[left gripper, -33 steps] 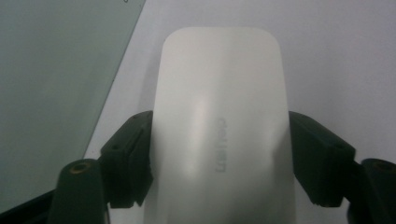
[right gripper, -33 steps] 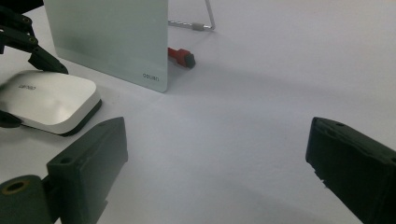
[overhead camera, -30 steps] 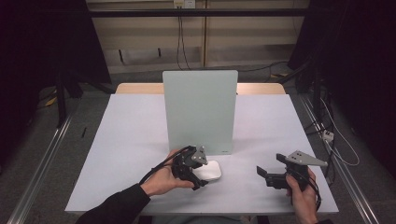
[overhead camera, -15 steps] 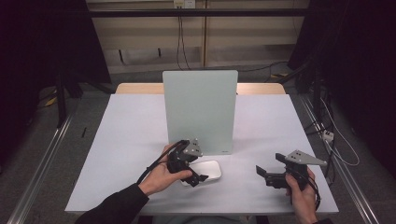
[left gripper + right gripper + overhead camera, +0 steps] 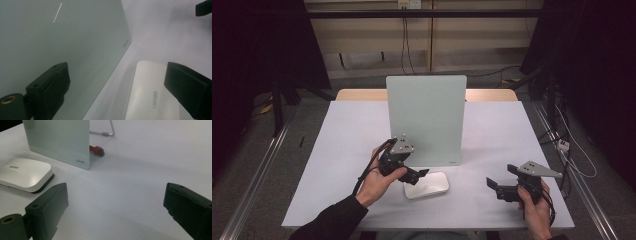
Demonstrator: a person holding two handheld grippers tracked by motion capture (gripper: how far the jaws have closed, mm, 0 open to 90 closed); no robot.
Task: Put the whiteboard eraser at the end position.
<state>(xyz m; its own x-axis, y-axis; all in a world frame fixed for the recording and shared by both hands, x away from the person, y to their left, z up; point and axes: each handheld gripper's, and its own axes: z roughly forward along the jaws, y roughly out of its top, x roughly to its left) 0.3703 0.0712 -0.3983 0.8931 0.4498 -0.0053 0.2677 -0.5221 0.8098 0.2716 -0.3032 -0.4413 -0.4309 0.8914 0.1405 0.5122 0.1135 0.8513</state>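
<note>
Left gripper (image 5: 421,173) hangs just over the near-left end of the flat white rounded-rectangle eraser with a dark underside (image 5: 427,185), jaws spread wide, having just been opening, with nothing pinched between them. The eraser lies flat on the pale grey tabletop (image 5: 337,150), just in front of the upright pale green glass board (image 5: 426,120), apart from it. My read: it's set close to the board so it's at hand for wiping.

Right gripper (image 5: 492,185) sits low near the front right edge, well apart from the eraser, jaws wide apart and empty; looks parked.

Left gripper view: eraser (image 5: 152,95) is offset toward the right jaw, board face (image 5: 62,45) behind the left one, brand lettering legible on the eraser top. High view doesn't resolve that.

Right gripper view: dark pad layer under the eraser (image 5: 23,173), plus a small red marker cap-like piece (image 5: 97,150) and a wire stand leg (image 5: 110,131) behind the board (image 5: 60,140). From above the board hides both.
</note>
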